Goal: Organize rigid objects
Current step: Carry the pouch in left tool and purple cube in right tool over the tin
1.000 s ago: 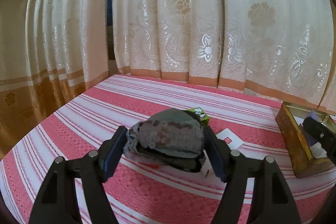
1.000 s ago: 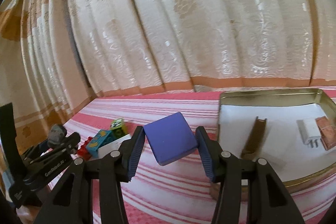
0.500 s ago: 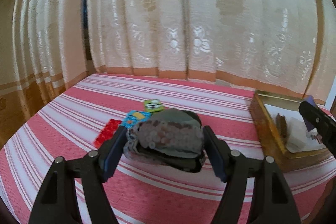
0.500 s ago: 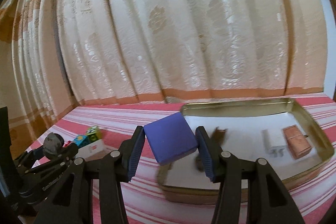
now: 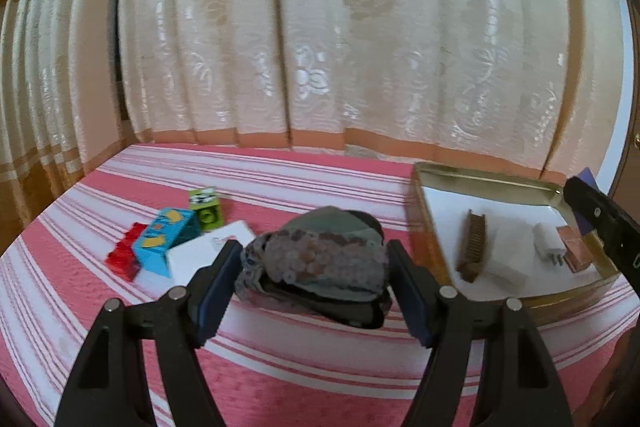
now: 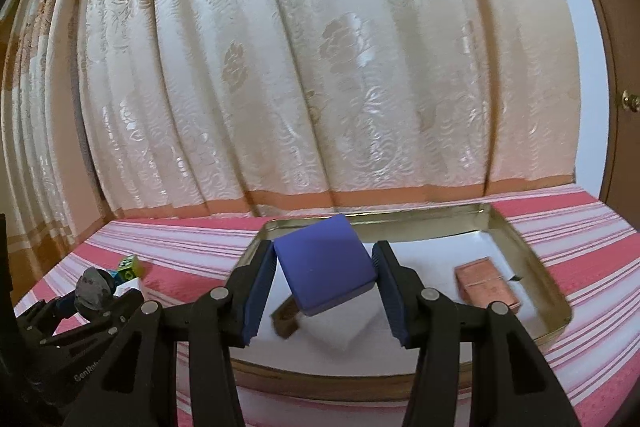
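Note:
My left gripper (image 5: pixel 311 261) is shut on a grey sequined pouch (image 5: pixel 320 251), held above the pink striped cloth. My right gripper (image 6: pixel 323 279) is shut on a blue box (image 6: pixel 320 255), tilted, over the near left part of the gold tin tray (image 6: pixel 400 217). The tray (image 5: pixel 480 183) holds a brown comb (image 5: pixel 472 247), a white plug (image 5: pixel 548 247) and a copper-coloured box (image 6: pixel 486 285). The right gripper's finger (image 5: pixel 600 219) shows at the left wrist view's right edge. At the lower left of the right wrist view is the left gripper with the pouch (image 6: pixel 94 289).
A green block (image 5: pixel 206 211), a blue block (image 5: pixel 166 239), a red block (image 5: pixel 124 257) and a white card (image 5: pixel 208 255) lie left of the tray. Cream curtains (image 5: pixel 320 47) hang close behind. A wooden door (image 6: pixel 616 67) stands at the right.
Both grippers have swung right toward the tin tray, which now sits nearer the middle of both views. The blue box is now over the tray. Both grips are unchanged.

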`<state>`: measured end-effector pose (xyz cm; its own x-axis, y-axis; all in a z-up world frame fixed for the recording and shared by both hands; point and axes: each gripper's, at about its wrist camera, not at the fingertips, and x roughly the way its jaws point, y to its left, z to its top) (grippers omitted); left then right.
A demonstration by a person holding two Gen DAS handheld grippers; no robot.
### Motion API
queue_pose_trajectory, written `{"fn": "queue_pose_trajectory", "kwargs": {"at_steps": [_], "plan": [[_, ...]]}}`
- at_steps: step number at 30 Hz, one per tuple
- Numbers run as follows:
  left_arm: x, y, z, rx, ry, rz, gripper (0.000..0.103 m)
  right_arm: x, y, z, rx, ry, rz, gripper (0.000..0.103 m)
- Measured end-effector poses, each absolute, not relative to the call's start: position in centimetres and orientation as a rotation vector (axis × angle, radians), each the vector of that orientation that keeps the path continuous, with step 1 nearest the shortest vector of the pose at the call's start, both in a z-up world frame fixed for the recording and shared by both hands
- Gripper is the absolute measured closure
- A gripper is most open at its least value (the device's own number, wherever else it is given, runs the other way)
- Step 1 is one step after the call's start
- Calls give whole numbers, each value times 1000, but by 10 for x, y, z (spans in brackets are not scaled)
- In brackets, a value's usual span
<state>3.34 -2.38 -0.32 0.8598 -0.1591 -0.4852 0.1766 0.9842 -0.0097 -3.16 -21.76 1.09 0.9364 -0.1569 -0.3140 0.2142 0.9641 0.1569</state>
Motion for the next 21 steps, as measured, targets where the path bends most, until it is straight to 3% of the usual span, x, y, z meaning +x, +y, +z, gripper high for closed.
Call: {"fn": "queue_pose_trajectory", "kwargs": {"at_steps": [21], "plan": [[29,-112,8,92,460,-300,31,-52,-296,15,121,259,-360,50]]}}
